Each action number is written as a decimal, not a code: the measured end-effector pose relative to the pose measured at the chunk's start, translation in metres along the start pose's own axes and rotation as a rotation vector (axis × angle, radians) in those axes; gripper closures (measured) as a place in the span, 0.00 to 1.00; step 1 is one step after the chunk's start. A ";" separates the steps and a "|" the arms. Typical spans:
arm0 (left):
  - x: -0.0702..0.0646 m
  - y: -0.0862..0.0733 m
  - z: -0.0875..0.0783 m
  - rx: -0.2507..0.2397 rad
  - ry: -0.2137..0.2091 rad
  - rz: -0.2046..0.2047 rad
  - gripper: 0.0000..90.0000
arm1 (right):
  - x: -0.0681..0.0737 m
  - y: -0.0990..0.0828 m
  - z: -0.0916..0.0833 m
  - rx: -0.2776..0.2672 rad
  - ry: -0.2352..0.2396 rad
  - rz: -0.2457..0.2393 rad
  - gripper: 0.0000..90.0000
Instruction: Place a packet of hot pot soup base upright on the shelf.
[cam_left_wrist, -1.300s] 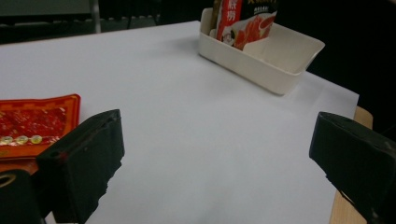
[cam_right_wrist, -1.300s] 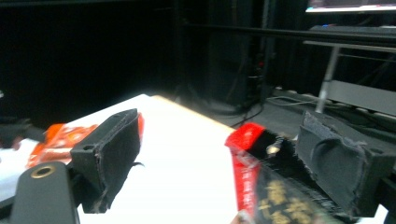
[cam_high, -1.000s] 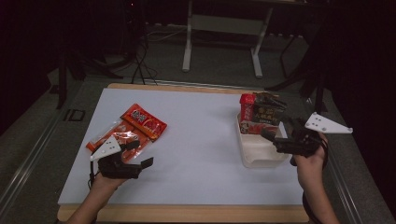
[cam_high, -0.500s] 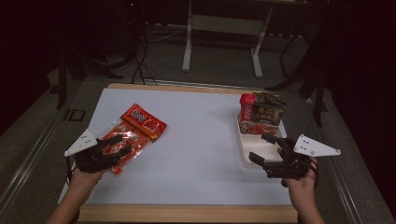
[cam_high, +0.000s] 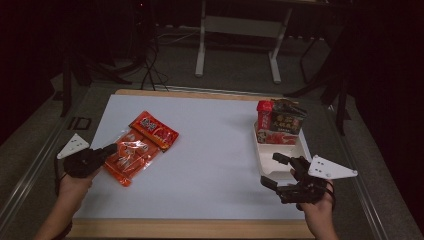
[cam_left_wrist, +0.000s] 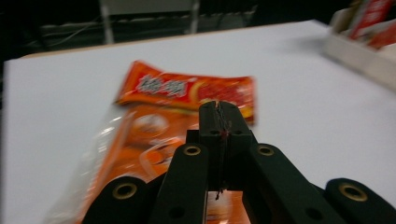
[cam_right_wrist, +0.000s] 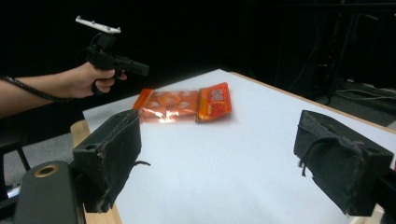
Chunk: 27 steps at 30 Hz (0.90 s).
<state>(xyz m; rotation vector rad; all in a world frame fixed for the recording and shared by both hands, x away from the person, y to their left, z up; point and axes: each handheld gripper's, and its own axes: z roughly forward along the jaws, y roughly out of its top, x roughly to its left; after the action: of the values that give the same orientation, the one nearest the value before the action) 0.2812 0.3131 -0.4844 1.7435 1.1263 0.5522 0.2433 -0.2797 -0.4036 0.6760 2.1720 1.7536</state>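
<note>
At the left edge of the counter (cam_high: 220, 150), the left tool (cam_high: 107, 151) has slid out from the middle toward the orange snack packs (cam_high: 135, 152) and its jaws have just been closing; they now meet with nothing between them, so no pack is held yet. The packs lie flat, well apart from the white tray (cam_high: 267, 162). Beside that tray, the right tool (cam_high: 280, 172) gapes wide, empty.
</note>
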 end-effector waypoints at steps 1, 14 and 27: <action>0.003 -0.001 0.002 0.011 0.015 0.001 1.00 | 0.000 0.000 0.000 -0.002 0.005 -0.002 0.17; 0.045 -0.020 0.033 0.142 0.130 -0.039 1.00 | 0.004 -0.005 0.001 -0.009 0.040 0.009 0.17; 0.060 -0.021 0.052 0.241 0.177 -0.027 1.00 | 0.004 -0.006 0.004 -0.003 0.059 0.015 0.17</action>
<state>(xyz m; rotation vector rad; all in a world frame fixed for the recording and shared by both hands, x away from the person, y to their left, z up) 0.3401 0.3439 -0.5336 1.9098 1.3857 0.5819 0.2407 -0.2749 -0.4104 0.6494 2.2082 1.8055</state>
